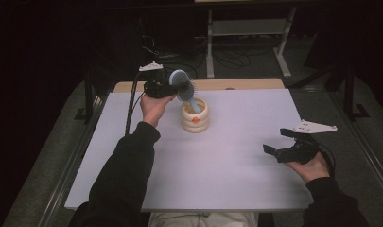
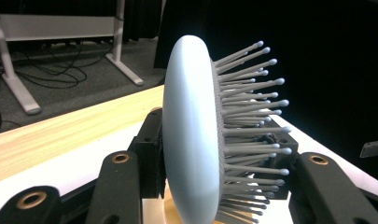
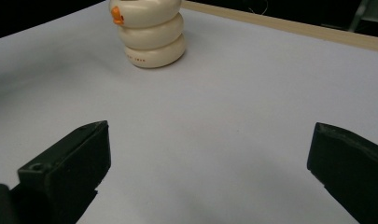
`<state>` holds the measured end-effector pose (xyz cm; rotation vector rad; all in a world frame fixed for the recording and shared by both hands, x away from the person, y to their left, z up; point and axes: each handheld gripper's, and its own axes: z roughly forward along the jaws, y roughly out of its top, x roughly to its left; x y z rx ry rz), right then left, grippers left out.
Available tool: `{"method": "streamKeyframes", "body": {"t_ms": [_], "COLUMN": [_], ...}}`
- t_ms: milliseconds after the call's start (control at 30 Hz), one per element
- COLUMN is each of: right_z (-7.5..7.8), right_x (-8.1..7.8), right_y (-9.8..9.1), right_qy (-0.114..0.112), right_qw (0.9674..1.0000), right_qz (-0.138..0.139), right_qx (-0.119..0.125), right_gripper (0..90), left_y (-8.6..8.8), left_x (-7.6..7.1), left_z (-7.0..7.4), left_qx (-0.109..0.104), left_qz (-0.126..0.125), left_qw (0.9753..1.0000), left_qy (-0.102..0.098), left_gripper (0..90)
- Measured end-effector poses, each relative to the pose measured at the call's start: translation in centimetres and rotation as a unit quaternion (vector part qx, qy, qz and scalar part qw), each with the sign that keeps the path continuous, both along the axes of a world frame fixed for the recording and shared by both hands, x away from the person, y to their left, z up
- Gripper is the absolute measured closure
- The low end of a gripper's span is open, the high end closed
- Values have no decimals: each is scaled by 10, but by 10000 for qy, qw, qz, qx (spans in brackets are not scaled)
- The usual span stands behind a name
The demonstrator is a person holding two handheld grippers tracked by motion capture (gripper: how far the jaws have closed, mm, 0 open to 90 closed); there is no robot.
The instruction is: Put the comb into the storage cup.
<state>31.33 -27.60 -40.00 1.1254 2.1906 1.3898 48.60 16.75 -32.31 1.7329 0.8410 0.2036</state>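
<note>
Both grippers differ: my left gripper (image 1: 172, 90) pinches the blue hairbrush (image 1: 182, 84) (handle down in the cream holder (image 1: 195, 119)), while my right gripper (image 1: 279, 142) hangs spread.

Pale blue hairbrush (image 1: 182, 84), tilted, handle inside cream ribbed holder (image 1: 195, 118)

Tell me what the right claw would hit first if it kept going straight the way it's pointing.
Probably the cream ribbed holder: it stands ahead of the open right claw, slightly off to one side, with bare white tabletop between. Depth is unclear, so it might slip past.
</note>
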Motion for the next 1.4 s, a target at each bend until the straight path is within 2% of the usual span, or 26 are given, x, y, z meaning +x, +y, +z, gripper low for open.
{"method": "streamKeyframes", "body": {"t_ms": [133,333,400,533,633,767,900,1167,1400], "right_z": [0,-1,-1,-1,-1,-1,-1,-2,-2], "right_x": [0,1,0,1,0,0,1,0,0], "right_y": [0,1,1,1,1,1,1,2,2], "right_qy": [10,24,26,30,32,34,40,72,69], "right_qw": [10000,10000,10000,10000,10000,10000,10000,9999,9999], "right_qz": [6,23,26,28,43,45,39,53,75], "right_qx": [0,-25,-29,-18,-26,-29,-59,-72,-71], "right_gripper": [0,0,0,0,0,0,0,0,0], "left_y": [-2,-3,-2,5,10,15,19,20,29], "left_x": [1,2,1,1,0,-1,-1,-3,-5], "left_z": [-2,-7,-8,-6,-3,-1,-1,0,1], "left_qx": [35,-43,-7,-126,-238,-176,-209,-208,-197], "left_qz": [2,93,189,262,314,361,374,348,394], "left_qw": [10000,9999,9998,9995,9992,9992,9990,9991,9988], "left_qy": [22,137,92,123,105,75,94,133,198], "left_gripper": [517,470,451,417,347,259,210,139,87]}}
